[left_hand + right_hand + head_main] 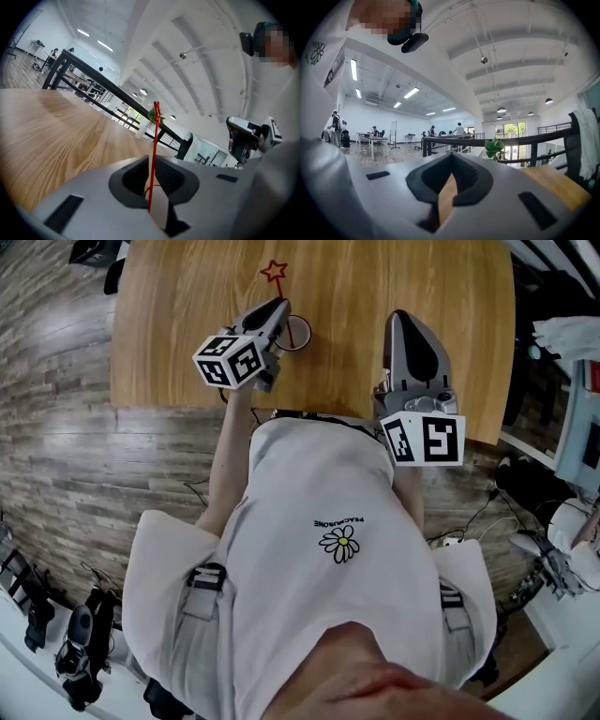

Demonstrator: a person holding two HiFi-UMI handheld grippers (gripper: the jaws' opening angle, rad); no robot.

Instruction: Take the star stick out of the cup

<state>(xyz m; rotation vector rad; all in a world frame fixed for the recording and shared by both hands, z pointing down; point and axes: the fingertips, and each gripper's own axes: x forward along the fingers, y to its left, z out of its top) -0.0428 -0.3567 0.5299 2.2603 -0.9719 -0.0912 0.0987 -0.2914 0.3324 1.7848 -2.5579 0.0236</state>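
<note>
A thin red star stick [274,271] stands tilted in a small clear cup [299,333] on the wooden table [178,324], with its star end pointing toward the far side. My left gripper [280,305] reaches over the cup's rim from the near left. In the left gripper view, the left gripper [153,161] is shut on the stick's shaft [154,140], and the pale cup [160,211] shows below the pads. My right gripper [399,317] hovers over the table to the right of the cup, apart from it. In its own view, the right gripper [451,172] is shut with nothing between the pads.
The table's near edge [309,414] runs just in front of the person's body. Wood-plank floor lies to the left, and gear and cables [548,559] sit on the floor at the right. A chair draped with white cloth [584,140] stands beyond the table's right side.
</note>
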